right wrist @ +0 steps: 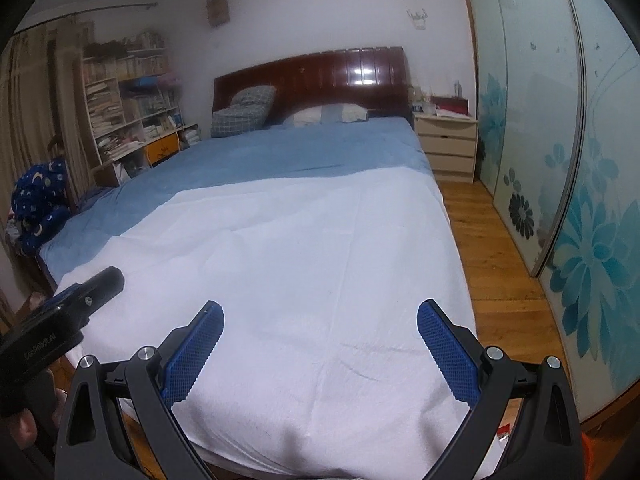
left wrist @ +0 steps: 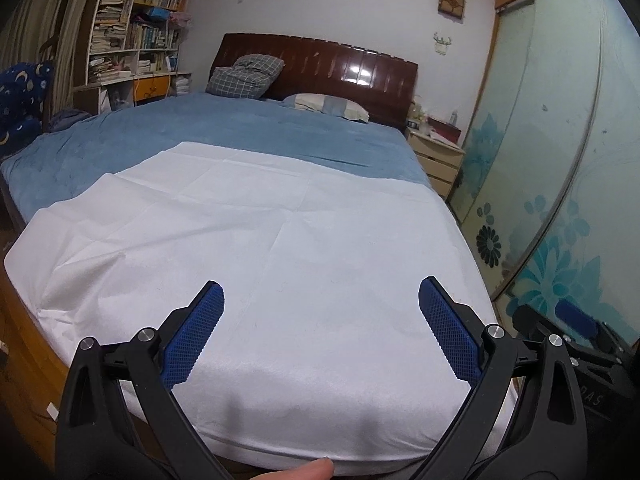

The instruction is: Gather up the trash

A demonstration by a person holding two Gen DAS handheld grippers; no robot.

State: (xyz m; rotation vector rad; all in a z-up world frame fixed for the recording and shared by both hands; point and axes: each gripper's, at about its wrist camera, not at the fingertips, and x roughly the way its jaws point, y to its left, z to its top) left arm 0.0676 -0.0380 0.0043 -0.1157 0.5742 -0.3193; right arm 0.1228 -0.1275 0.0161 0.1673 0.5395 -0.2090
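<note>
Trash: no piece of trash shows on the bed [left wrist: 24, 320] in either view. The only candidate is a small red-and-white scrap [right wrist: 505, 432] on the wooden floor [right wrist: 500, 260], just beside the near right corner of the bed. It is seen only in the right wrist view and is partly hidden behind the tool frame. Its type cannot be determined.

Handling, as a judgement: if the scrap is a wrapper or paper, expect it to be light, thin and limp. It is likely to lie flat on the boards and to slide rather than lift. Take hold at a raised edge or crease, not at the flat middle. Close fully, since a thin item offers little for the pads to bite on.

Left tongs [left wrist: 320, 320]: open wide, empty, held above the foot edge of the bed. A fingertip [left wrist: 312, 468] shows at the bottom of that view.

Right tongs [right wrist: 320, 328]: open wide, empty, also above the foot edge, nearer the right corner.

Surroundings: a white sheet [left wrist: 280, 240] covers the foot half of the bed and hangs over the foot edge. A blue blanket [left wrist: 240, 132] covers the head half. Neither carries loose items.
</note>
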